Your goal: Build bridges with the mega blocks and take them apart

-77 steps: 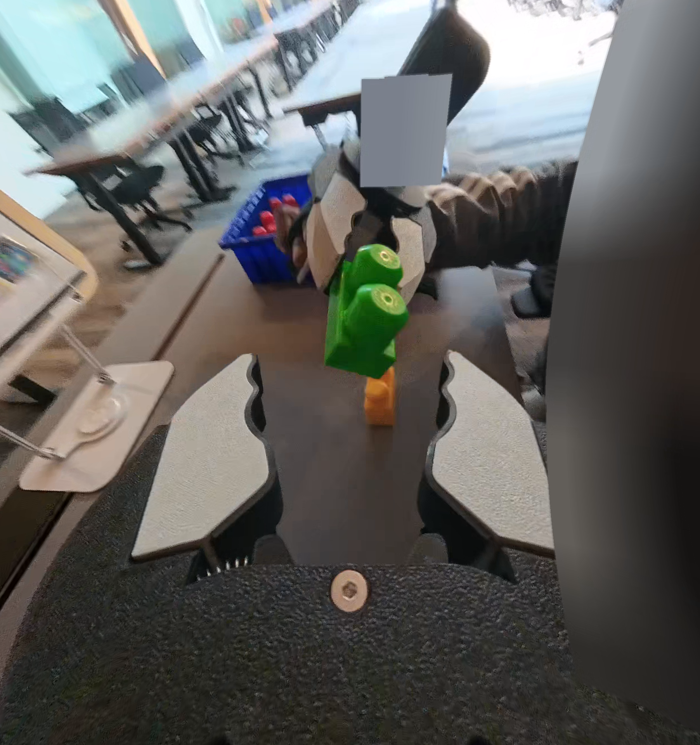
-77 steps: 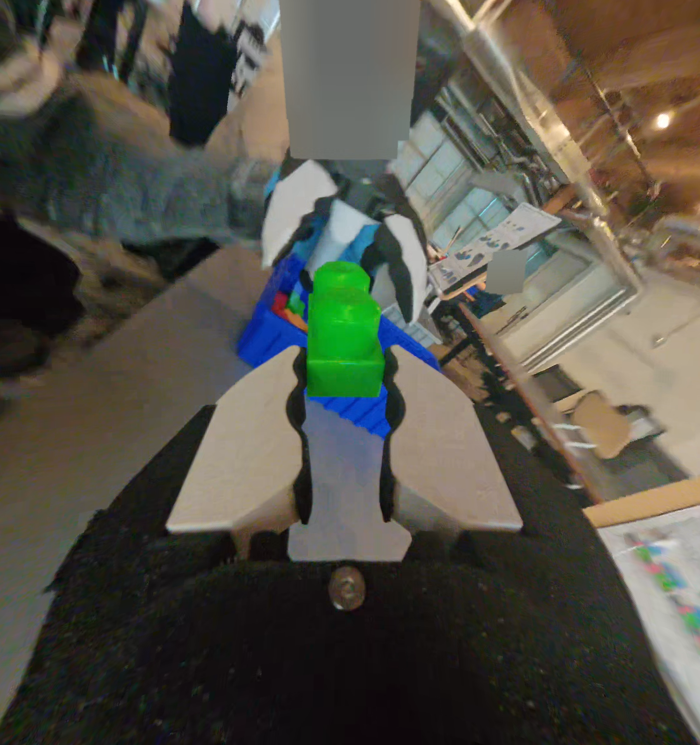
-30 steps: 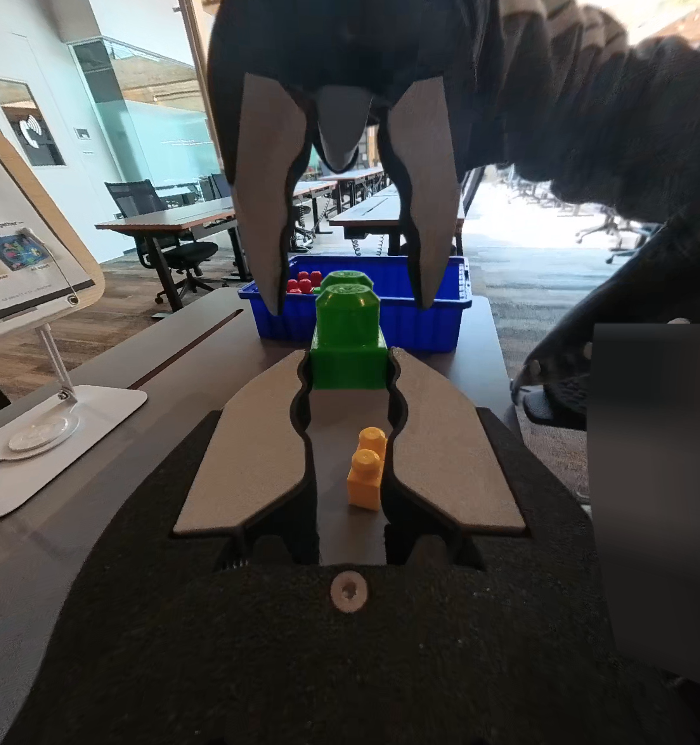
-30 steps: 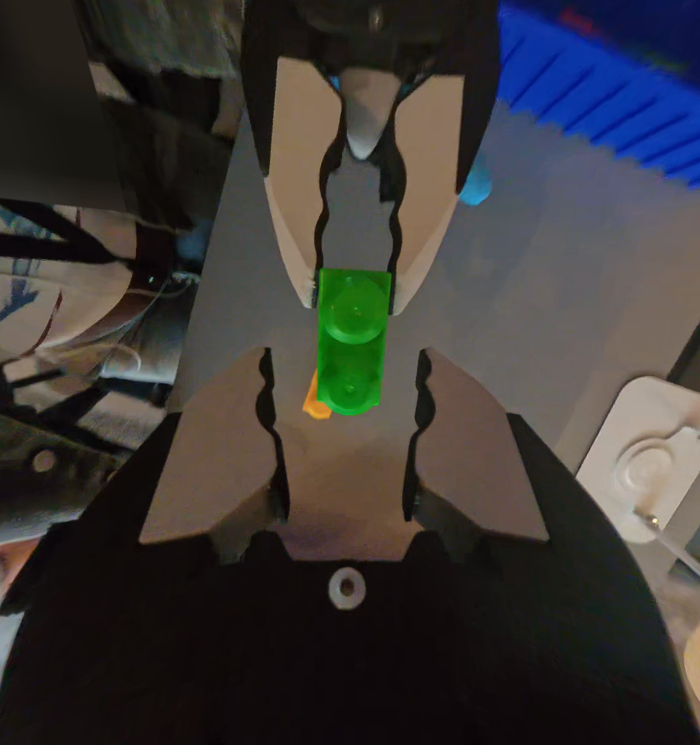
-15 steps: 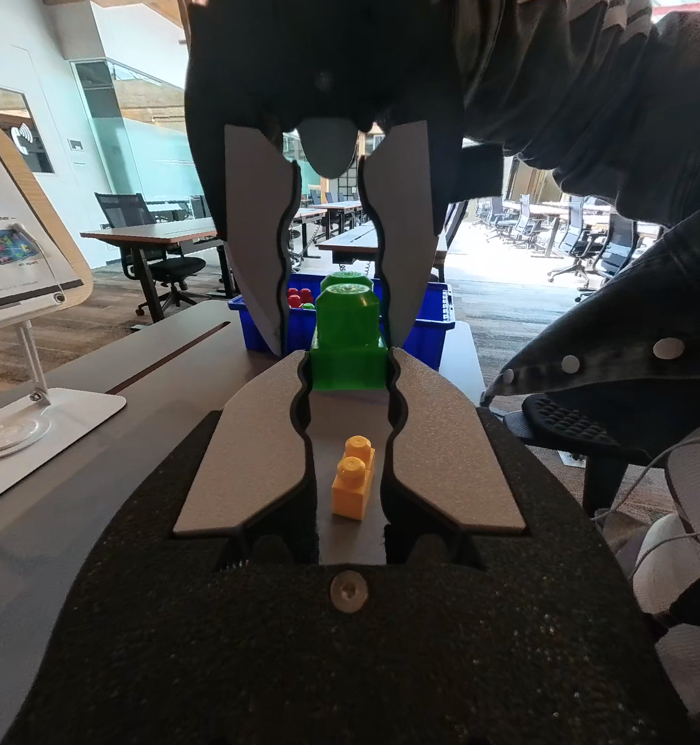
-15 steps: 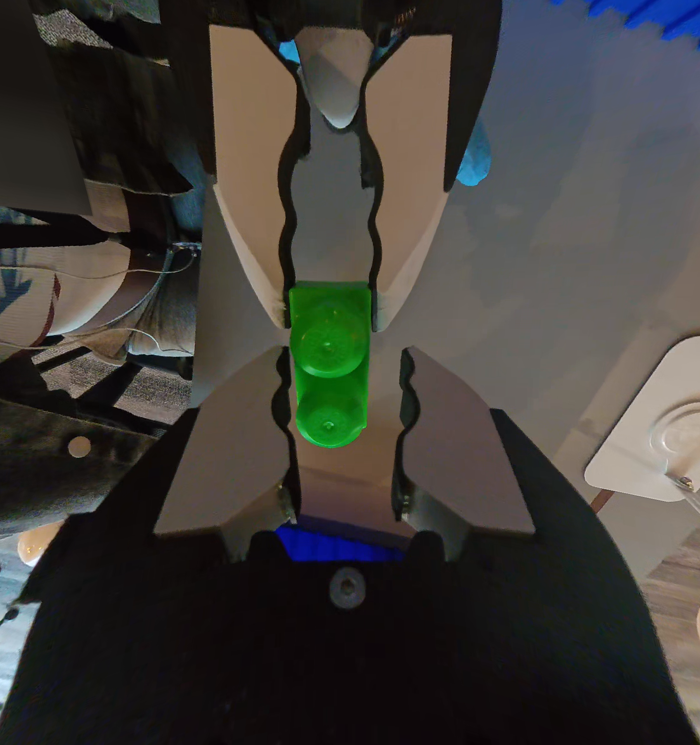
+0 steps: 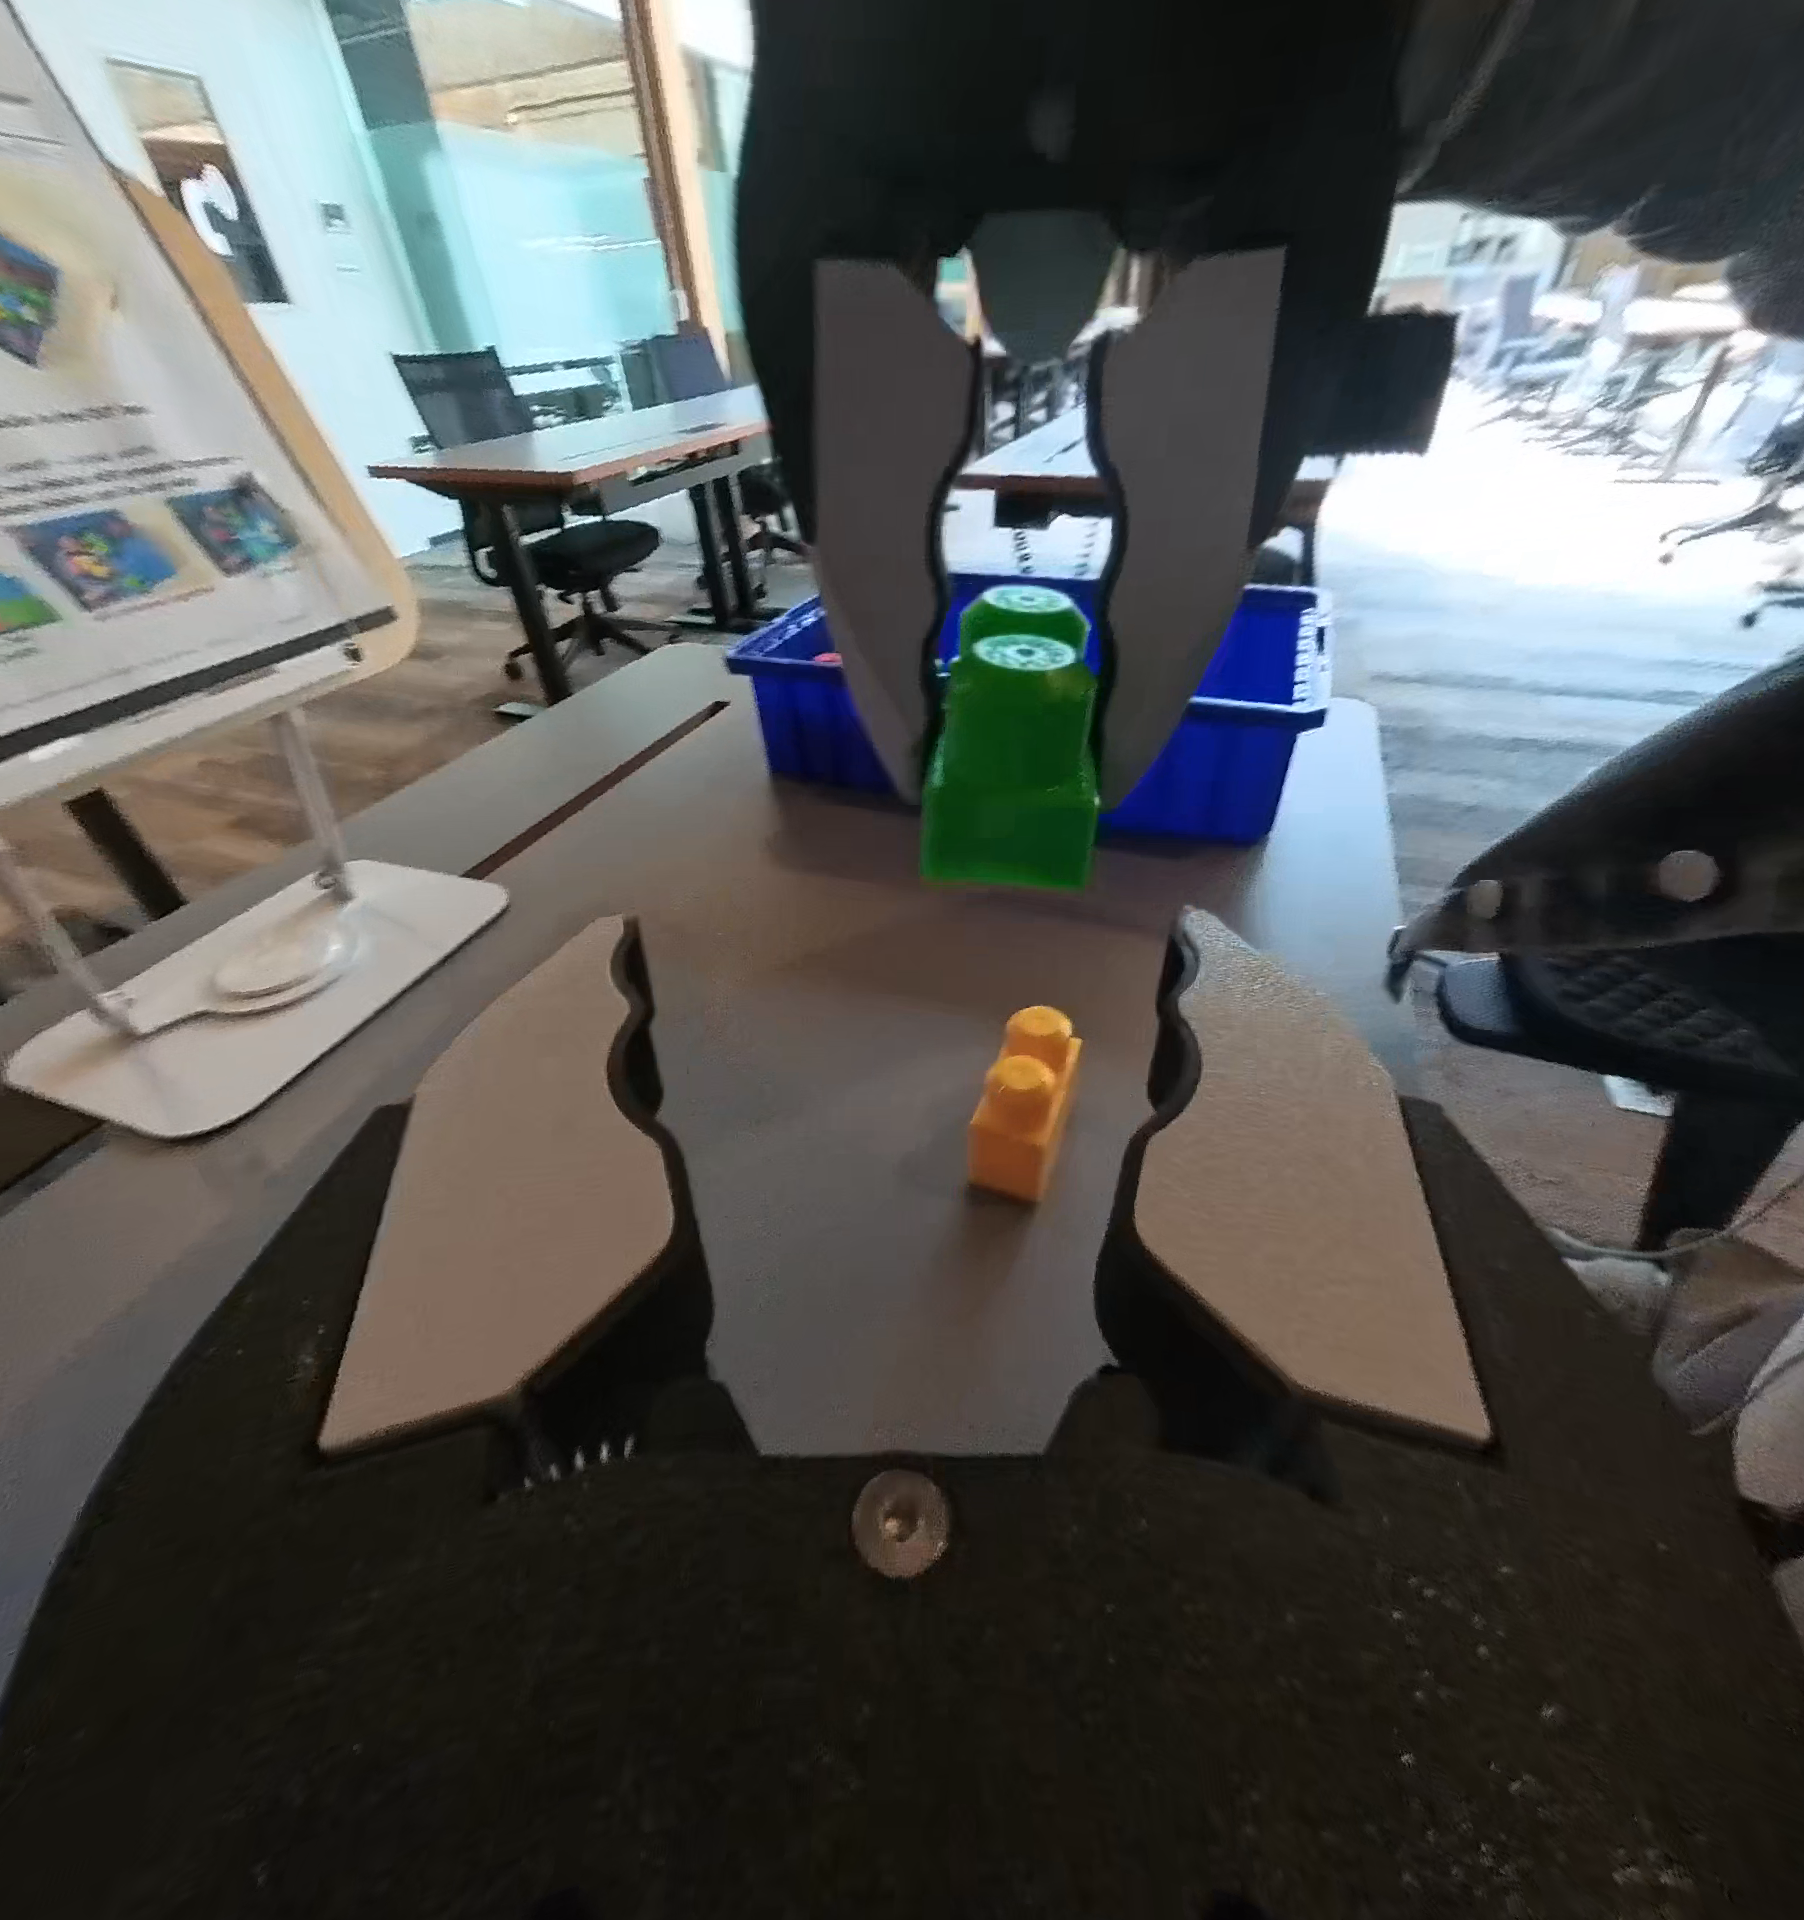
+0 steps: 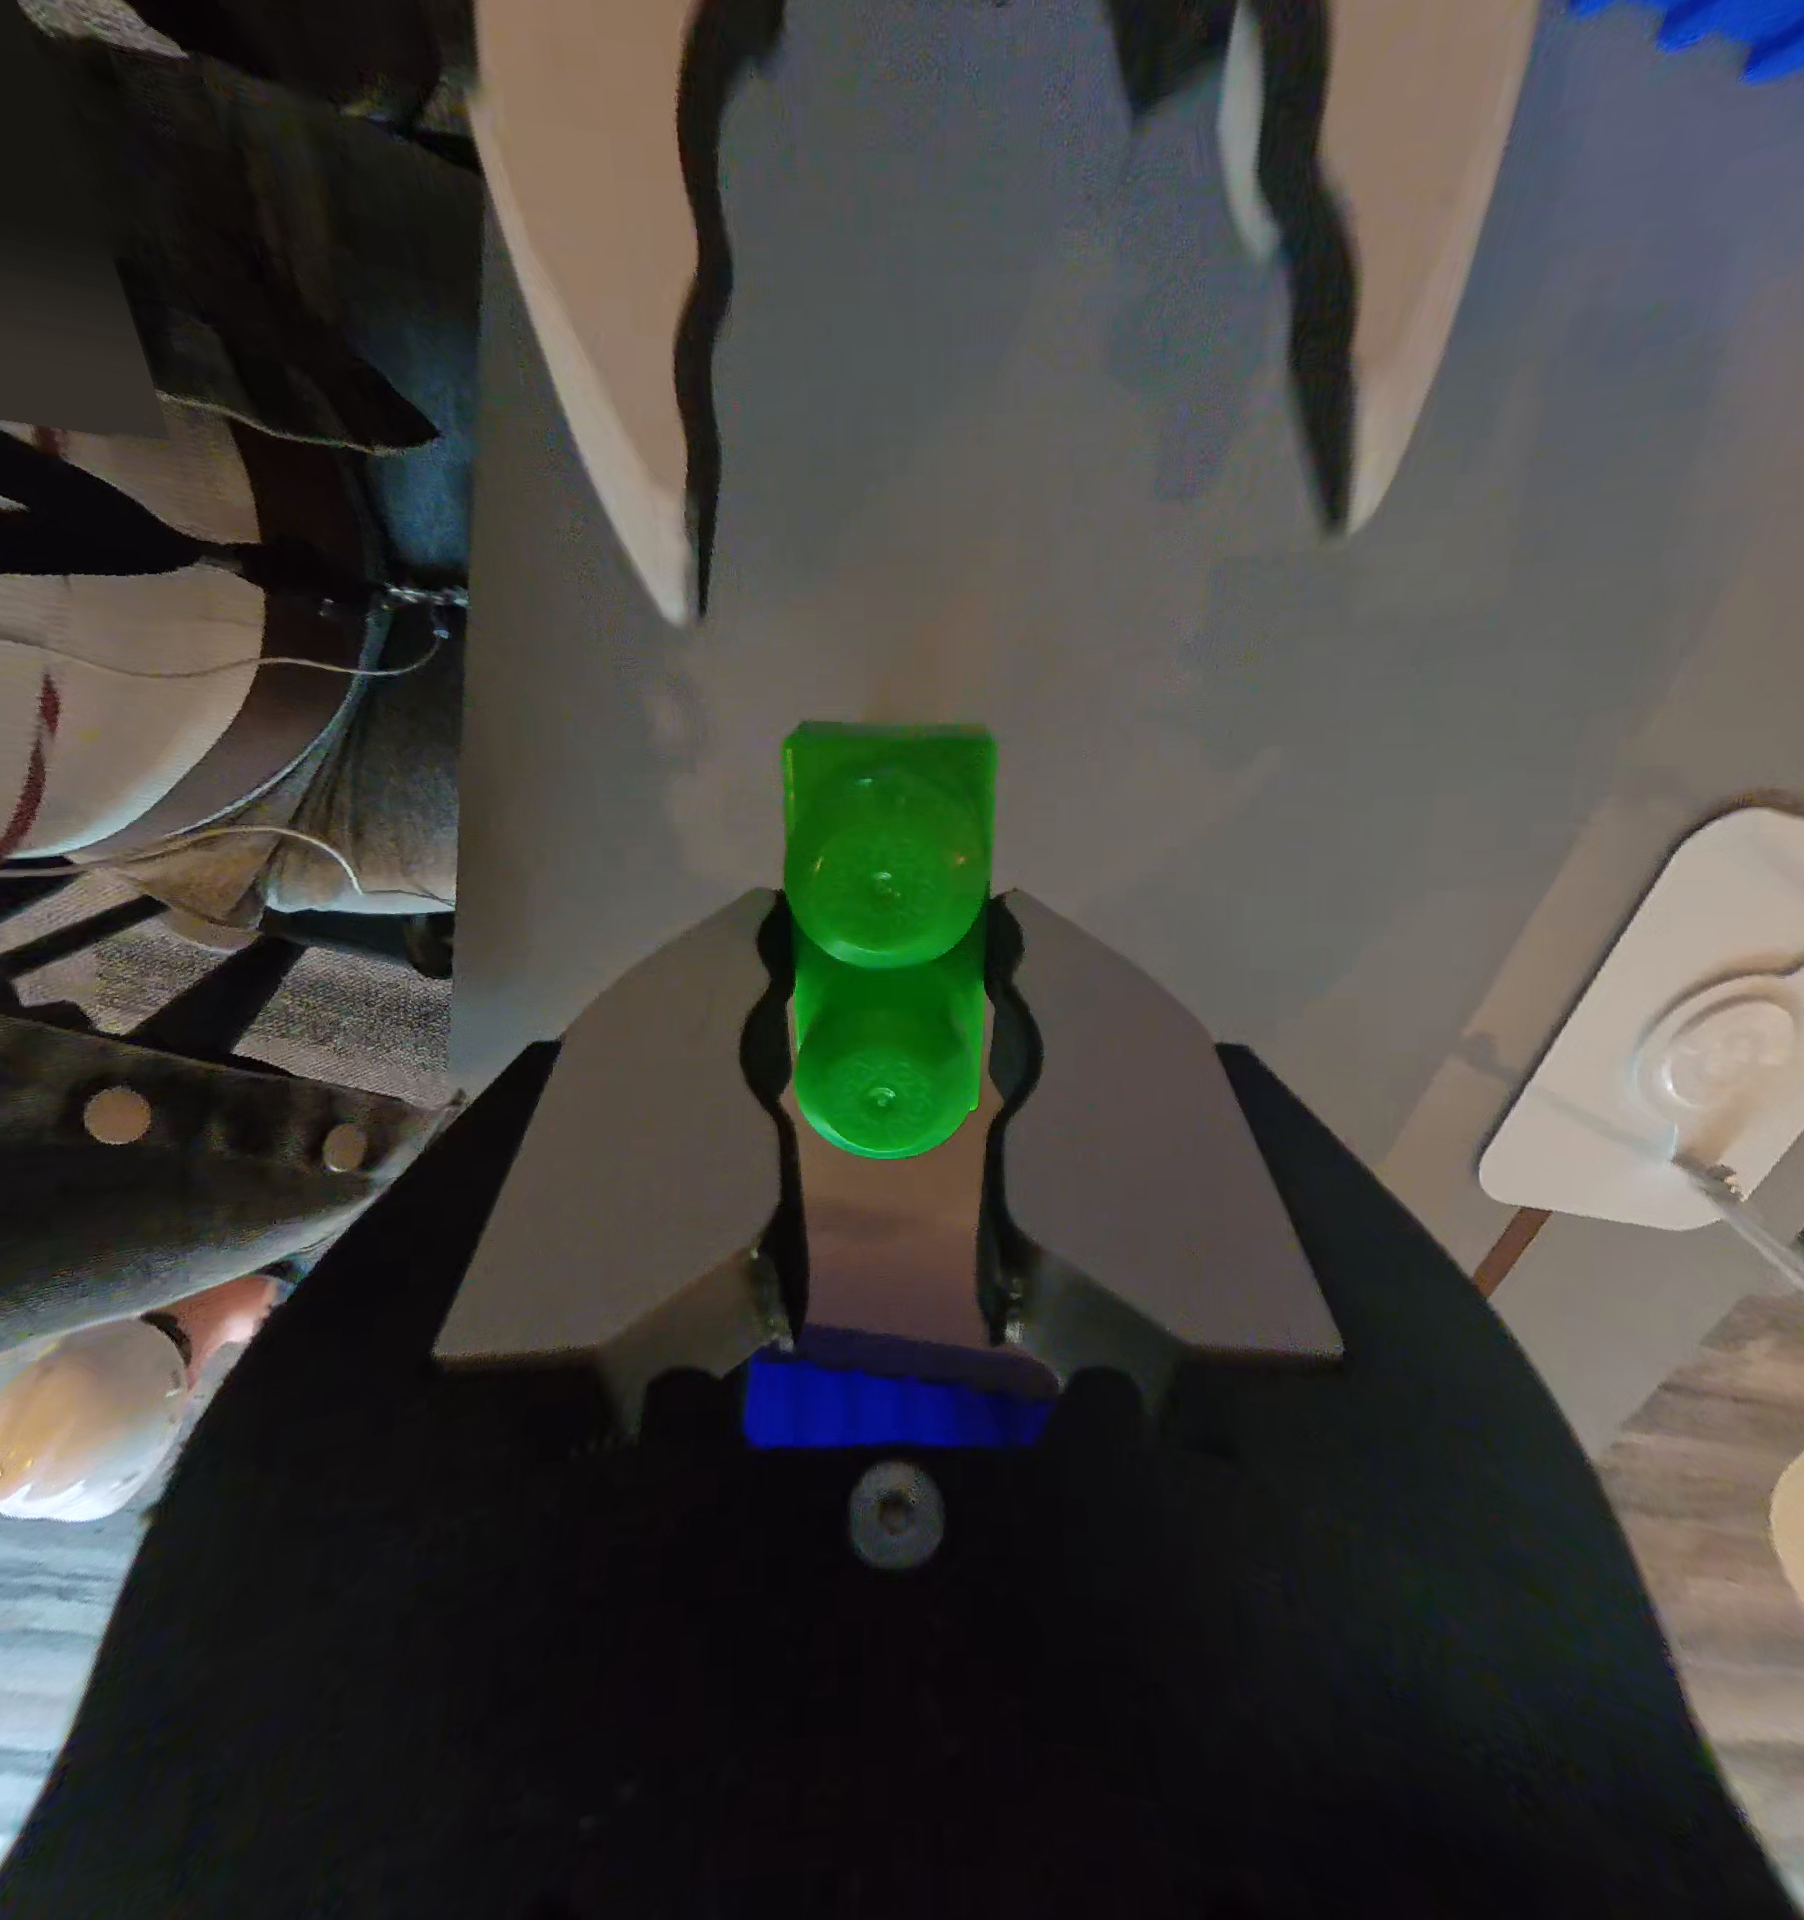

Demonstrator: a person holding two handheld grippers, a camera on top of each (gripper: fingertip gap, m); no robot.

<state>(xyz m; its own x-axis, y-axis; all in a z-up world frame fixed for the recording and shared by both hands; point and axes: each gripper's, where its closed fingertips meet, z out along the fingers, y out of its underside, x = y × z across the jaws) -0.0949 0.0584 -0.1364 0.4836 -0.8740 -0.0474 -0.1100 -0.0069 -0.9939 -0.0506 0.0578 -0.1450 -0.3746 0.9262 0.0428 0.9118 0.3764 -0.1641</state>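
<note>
A green two-stud block (image 7: pixel 1012 831) hangs above the dark table (image 7: pixel 825 1299), held by my right gripper (image 7: pixel 1012 795), which reaches down from above and is shut on its sides. In the right wrist view the same block (image 8: pixel 887 862) sits between the right gripper's (image 8: pixel 887 904) fingertips, studs toward the camera. My left gripper (image 7: pixel 908 935) is open and empty, just short of the green block; it also shows in the right wrist view (image 8: pixel 1012 571), jaws wide apart. A small orange two-stud block (image 7: pixel 1023 1112) stands on the table between the left fingers.
A blue bin (image 7: pixel 1230 769) with more blocks stands at the table's far end. A sign on a white base plate (image 7: pixel 254 987) stands at the left, also in the right wrist view (image 8: pixel 1656 1039). A chair (image 7: pixel 1625 997) and a person's legs are at the right edge.
My left gripper let go of the green block, opened wide and drew back. My right gripper closed on the block from above and now holds it alone. The orange block stayed put.
</note>
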